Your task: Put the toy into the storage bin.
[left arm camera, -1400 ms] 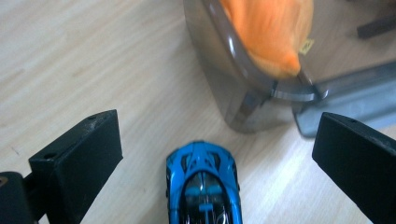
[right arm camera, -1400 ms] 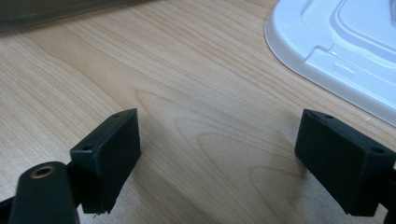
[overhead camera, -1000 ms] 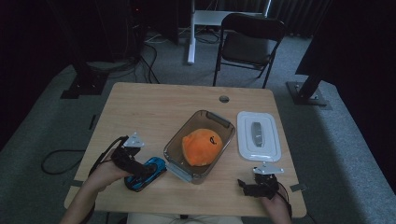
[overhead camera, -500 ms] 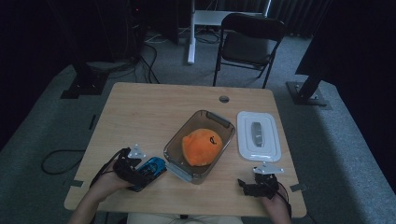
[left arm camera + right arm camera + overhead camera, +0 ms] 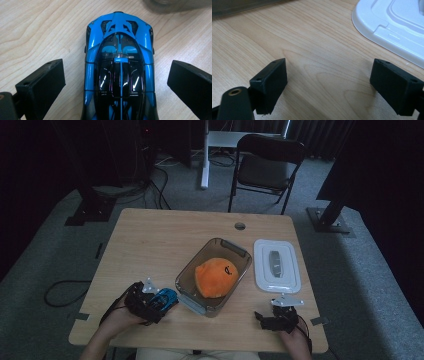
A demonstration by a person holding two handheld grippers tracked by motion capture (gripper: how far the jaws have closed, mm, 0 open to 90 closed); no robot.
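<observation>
1. High view: the toy car (image 5: pixel 165 298) lies near the desk's (image 5: pixel 150 245) near-left corner, just beside the clear container (image 5: pixel 186 281) holding an orange plush (image 5: pixel 216 277). The left claw (image 5: pixel 156 303) reaches it low from the near edge; the right claw (image 5: pixel 267 317) rests at the near-right corner, below the white lid (image 5: pixel 276 265).
2. Left gripper view: jaws wide, straddling the car (image 5: pixel 120 72) without touching. Its glossy, tapered body could squirt forward when squeezed.
3. Right gripper view: jaws wide, empty over bare desk (image 5: pixel 317 50).

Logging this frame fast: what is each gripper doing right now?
Left gripper: open, fingers either side of the blue toy car, gaps showing, not clamped.
Right gripper: open, holding nothing, over bare table near the white lid.
</observation>
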